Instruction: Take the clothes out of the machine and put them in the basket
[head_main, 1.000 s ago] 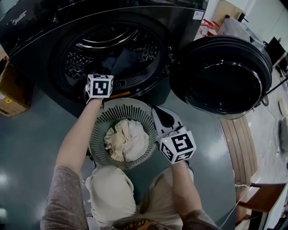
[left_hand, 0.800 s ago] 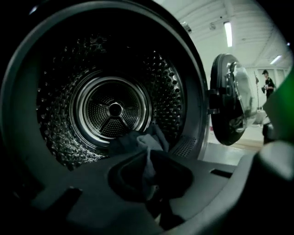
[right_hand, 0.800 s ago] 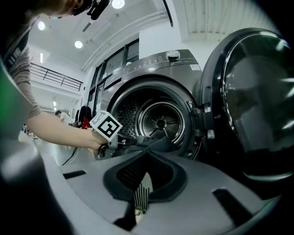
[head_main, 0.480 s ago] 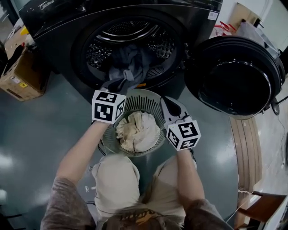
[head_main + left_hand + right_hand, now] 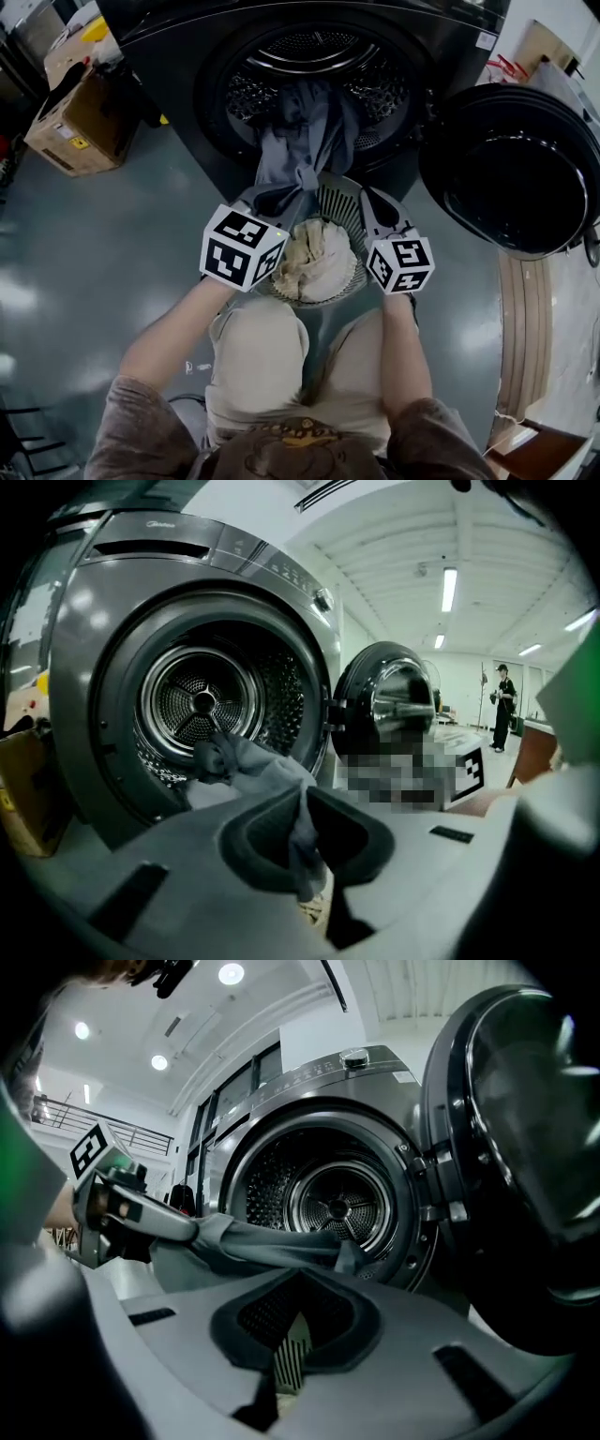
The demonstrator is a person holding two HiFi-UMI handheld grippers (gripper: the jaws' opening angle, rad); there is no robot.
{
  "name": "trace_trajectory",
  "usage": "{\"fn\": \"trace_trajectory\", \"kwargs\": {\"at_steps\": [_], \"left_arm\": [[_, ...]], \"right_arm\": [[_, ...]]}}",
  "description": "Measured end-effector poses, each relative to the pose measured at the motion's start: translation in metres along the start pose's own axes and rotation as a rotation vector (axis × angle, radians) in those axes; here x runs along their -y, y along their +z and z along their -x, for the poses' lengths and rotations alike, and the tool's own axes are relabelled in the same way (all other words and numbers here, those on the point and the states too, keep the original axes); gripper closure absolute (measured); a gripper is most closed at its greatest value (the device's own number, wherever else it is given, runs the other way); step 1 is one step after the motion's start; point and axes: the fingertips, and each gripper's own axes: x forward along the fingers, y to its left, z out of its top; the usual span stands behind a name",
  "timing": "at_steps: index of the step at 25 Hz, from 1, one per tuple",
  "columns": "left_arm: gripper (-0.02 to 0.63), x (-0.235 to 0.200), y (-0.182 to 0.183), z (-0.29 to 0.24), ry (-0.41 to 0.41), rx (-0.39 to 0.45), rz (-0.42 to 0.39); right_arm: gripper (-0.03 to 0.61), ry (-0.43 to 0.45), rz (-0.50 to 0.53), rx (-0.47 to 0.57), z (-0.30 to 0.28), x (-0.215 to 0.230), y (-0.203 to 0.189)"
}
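Cloth of the grey garment [image 5: 305,141], trailing from the machine's drum [image 5: 319,66] toward the basket [image 5: 345,202], looks limp and light to us, so our left gripper [image 5: 292,187] clamps a bunched fold while our right gripper [image 5: 368,195] sits closed and empty.

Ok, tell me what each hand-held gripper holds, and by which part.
Left hand-held gripper: shut on the grey garment, pinching a bunched fold at its near end. Right hand-held gripper: nothing held.
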Motion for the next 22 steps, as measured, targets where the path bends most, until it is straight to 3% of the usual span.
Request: {"fn": "trace_trajectory", "kwargs": {"at_steps": [4, 7, 12, 15, 22], "left_arm": [[0.591, 0.005, 0.001, 0.021, 0.016, -0.004, -0.013], [0.591, 0.001, 0.003, 0.027, 0.021, 0.011, 0.041], [0.582, -0.004, 0.0, 0.026, 0.032, 0.02, 0.043], [0.417, -0.019, 0.01, 0.022, 0.063, 0.076, 0.082], [0.229, -0.061, 0.022, -0.046, 0.096, 0.094, 0.056]], "right_arm": [[0.581, 0.009, 0.001, -0.011, -0.006, -0.002, -0.004], [0.581, 0.008, -0.002, -0.019, -0.009, -0.001, -0.007], [0.581, 0.019, 0.008, -0.024, -0.012, -0.007, -0.008], [0.581, 0.02, 0.006, -0.024, -0.011, -0.007, -0.006], [0.581, 0.008, 0.006, -0.02, -0.001, -0.008, -0.001]]}}
